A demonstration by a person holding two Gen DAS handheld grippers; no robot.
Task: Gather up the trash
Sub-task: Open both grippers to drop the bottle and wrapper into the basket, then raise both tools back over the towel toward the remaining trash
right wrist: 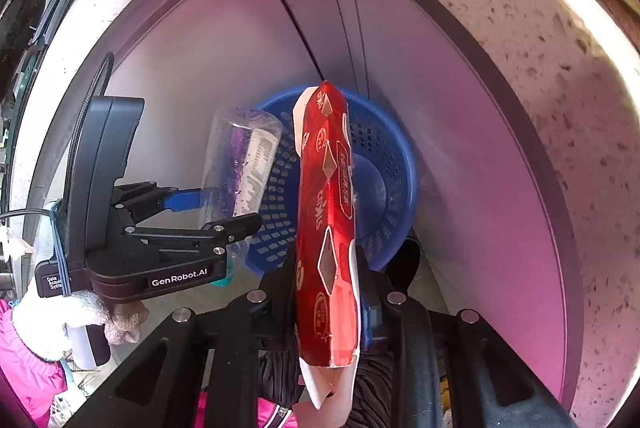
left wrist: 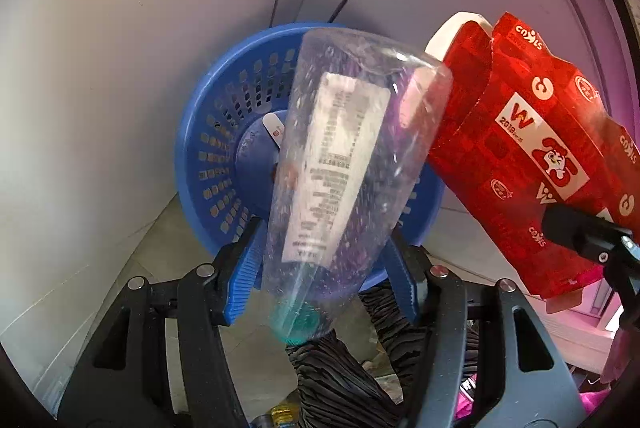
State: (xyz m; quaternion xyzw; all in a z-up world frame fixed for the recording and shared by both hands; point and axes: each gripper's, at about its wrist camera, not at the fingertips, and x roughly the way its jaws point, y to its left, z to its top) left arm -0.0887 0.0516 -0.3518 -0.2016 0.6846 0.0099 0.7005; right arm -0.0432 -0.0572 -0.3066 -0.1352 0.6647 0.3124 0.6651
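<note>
Left wrist view: the left gripper (left wrist: pixel 328 268) clamps a clear plastic bottle (left wrist: pixel 336 164) between its ribbed blue pads, the teal cap pointing back toward the palm and the base forward. Directly ahead of the fingertips, past the bottle's base, sits a round blue perforated basket (left wrist: pixel 216 148) with a small white scrap (left wrist: pixel 273 127) on its floor. To the right of the fingers hangs a flattened red carton (left wrist: pixel 532 156), pinched low down by the right gripper (left wrist: pixel 576 232).

The bottle is smooth, beaded with droplets and tapered toward the cap, so it could slide out of the pads sideways. It overlaps the carton's edge in this view; if both drop together, one may knock the other past the rim.

Right wrist view: the right gripper (right wrist: pixel 325 304) pinches the carton (right wrist: pixel 326 212) edge-on, its jaws nearly closed on the thin, glossy, creased cardboard. The basket (right wrist: pixel 396 168) lies straight beyond the carton's far tip. Off to the left, the left gripper (right wrist: pixel 224 208) holds the bottle (right wrist: pixel 244 164) just short of the rim. Whether the carton's tip has cleared the rim is hard to tell through the fisheye; released early, the long limp card might tip over the edge onto the floor.
</note>
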